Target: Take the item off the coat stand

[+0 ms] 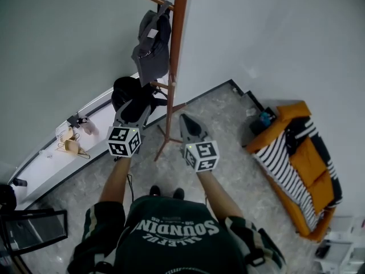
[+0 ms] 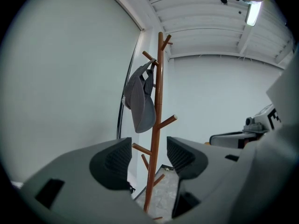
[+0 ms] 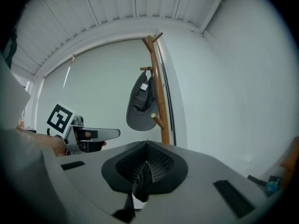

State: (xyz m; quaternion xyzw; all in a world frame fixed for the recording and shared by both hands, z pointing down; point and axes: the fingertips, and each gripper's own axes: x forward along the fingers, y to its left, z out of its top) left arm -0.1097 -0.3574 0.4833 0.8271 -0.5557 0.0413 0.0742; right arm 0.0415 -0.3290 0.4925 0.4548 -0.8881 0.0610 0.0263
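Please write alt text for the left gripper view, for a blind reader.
A grey cap hangs on an upper peg of a wooden coat stand by a white wall. In front, the left gripper is open and empty, the stand's pole seen between its jaws.

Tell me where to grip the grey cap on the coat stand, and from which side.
I'd pinch the grey cap by its drooping lower edge with the open left gripper, coming from the left, away from the pole, then lift: it hangs from an upward-slanted peg.
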